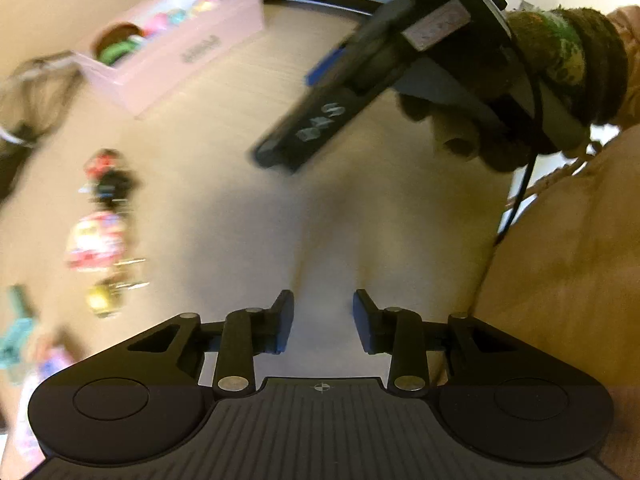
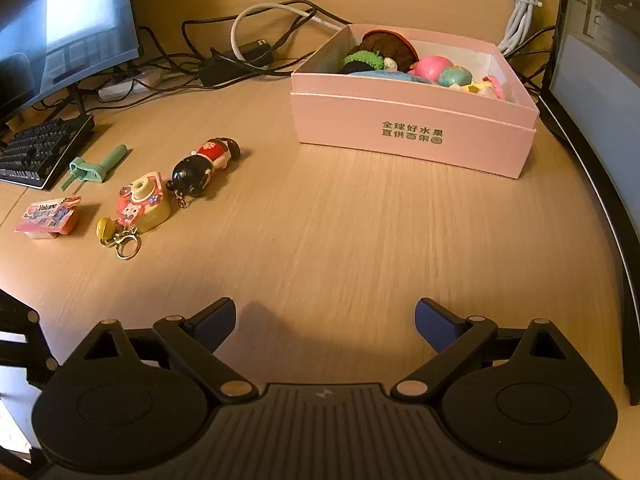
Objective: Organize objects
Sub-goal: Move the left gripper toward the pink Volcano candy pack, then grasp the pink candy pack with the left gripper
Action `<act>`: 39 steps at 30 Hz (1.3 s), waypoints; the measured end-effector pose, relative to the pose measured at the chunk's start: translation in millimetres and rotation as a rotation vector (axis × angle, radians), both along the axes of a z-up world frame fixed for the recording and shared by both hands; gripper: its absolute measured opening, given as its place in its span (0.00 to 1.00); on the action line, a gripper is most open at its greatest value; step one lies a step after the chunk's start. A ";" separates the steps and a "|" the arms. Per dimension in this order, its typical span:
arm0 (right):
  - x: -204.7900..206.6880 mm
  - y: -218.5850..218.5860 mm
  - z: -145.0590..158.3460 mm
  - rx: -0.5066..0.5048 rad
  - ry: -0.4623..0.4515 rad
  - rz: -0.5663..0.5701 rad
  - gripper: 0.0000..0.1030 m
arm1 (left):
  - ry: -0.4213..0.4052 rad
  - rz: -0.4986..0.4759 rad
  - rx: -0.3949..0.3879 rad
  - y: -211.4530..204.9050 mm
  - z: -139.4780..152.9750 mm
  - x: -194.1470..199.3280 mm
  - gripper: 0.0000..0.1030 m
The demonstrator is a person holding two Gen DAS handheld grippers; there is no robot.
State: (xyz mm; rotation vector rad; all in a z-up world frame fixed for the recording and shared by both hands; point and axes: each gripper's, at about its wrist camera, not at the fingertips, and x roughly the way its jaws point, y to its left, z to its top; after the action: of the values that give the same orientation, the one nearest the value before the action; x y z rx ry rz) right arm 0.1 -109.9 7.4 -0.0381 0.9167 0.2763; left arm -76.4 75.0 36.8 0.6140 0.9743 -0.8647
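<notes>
An open pink box (image 2: 412, 132) holding several soft toys stands at the back right of the wooden desk; it shows blurred in the left wrist view (image 1: 192, 52). On the desk's left lie a black-haired doll keychain (image 2: 208, 162), a camera-shaped keychain (image 2: 144, 204) with a yellow bell (image 2: 105, 229), a green plastic tool (image 2: 100, 164) and a pink packet (image 2: 50, 218). My right gripper (image 2: 325, 308) is wide open over bare desk, with nothing between its pads. My left gripper (image 1: 323, 300) is partly open and empty, with the doll (image 1: 110, 176) to its left. The right gripper's fingers (image 1: 316, 120) cross above it, held by a gloved hand (image 1: 560, 60).
A monitor (image 2: 68, 28) and a black keyboard (image 2: 40, 148) stand at the far left, with tangled cables (image 2: 240, 56) behind. A second screen (image 2: 592, 60) and a white cable bundle (image 2: 522, 4) are at the right. A brown sleeve (image 1: 560, 260) fills the left view's right side.
</notes>
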 end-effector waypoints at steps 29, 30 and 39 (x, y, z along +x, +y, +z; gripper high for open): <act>-9.1 -12.9 9.8 -0.009 -0.011 -0.042 0.94 | -0.050 0.169 0.195 129.8 12.3 106.1 0.23; -8.6 -13.2 8.8 -0.007 -0.007 -0.044 0.94 | -0.032 0.166 0.191 130.2 13.3 106.8 0.24; -14.9 -6.9 18.2 0.015 -0.049 0.005 0.94 | -0.005 0.403 0.069 170.3 21.0 92.7 0.27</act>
State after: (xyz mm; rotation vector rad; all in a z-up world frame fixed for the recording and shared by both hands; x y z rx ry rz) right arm -14.8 -116.8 25.6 -0.0335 0.8661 0.2862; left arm 16.3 245.2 57.8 0.4549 1.0802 -0.4740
